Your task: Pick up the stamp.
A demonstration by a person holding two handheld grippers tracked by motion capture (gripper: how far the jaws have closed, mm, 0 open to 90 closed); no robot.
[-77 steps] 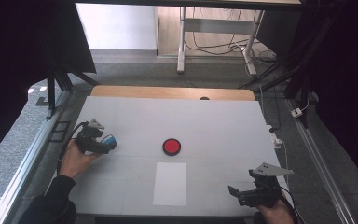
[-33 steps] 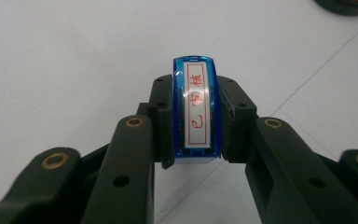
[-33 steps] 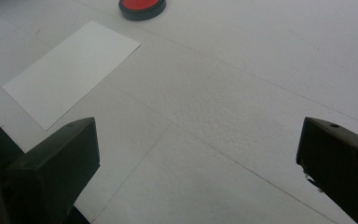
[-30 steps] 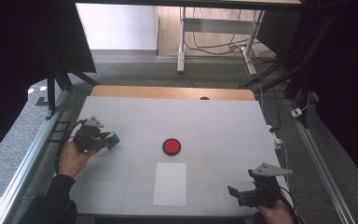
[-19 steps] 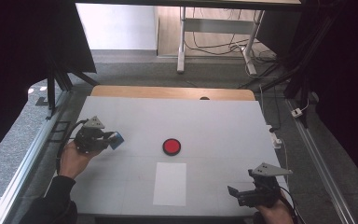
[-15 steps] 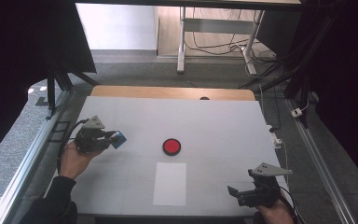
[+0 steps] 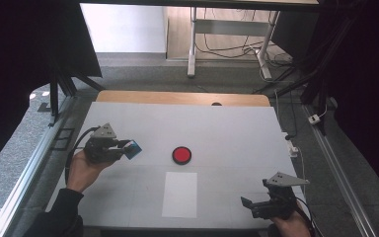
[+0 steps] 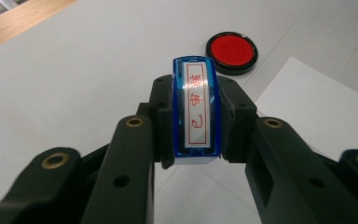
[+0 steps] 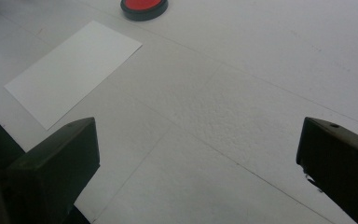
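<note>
Stamp (image 8: pixel 195 112) clamped in left claw (image 8: pixel 193 123) above table (image 7: pixel 227 123); right claw (image 9: pixel 196 163) wide open, empty.

The bench (image 7: pixel 237 123) has a white top with a wooden strip (image 7: pixel 182 98) along its far edge. Beyond it there's grey carpet floor (image 7: pixel 143 74), a white desk frame (image 7: pixel 193 39) with tangled cables (image 7: pixel 227 47), and black curtains (image 7: pixel 24 59) on both sides.

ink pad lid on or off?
Off: the ink pad shows its bare red surface inside the black rim, and no lid lies on the table.
</note>
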